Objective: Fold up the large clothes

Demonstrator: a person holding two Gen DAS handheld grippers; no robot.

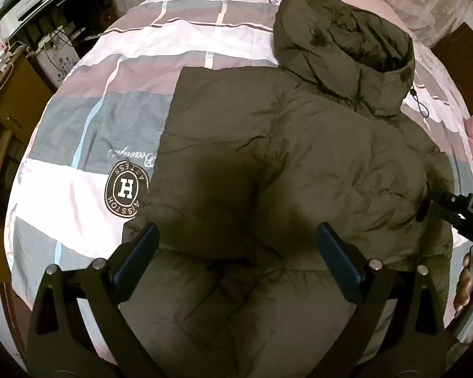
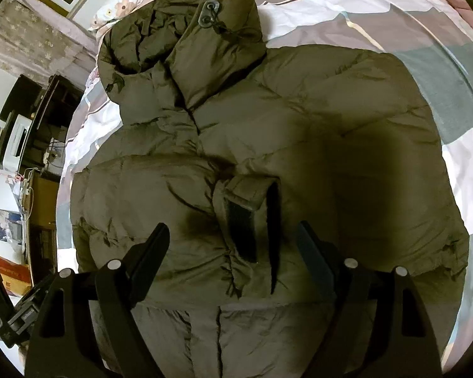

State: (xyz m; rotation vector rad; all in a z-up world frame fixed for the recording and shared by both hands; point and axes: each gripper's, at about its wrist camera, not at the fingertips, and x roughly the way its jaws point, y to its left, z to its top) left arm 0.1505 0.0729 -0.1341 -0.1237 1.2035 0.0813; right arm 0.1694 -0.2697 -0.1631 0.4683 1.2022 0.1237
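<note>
My olive-green puffy hooded jacket (image 1: 299, 163) lay on the pink-and-grey patchwork bedspread (image 1: 88, 132), hood at twelve o'clock. My left gripper (image 1: 236, 252) and right gripper (image 2: 233, 249) hovered spread, pinching nothing.

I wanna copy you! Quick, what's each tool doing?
Left tool: open, holding nothing, over the jacket.
Right tool: open, holding nothing.

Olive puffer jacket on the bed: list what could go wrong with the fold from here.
1. The jacket is thick and puffy, so a folded sleeve may spring back open.
2. The hood lies bunched with a loose drawcord; it could snag or leave a lumpy bundle.
3. Both the left gripper and right gripper are open above slick fabric, so a shallow pinch may slip.
</note>
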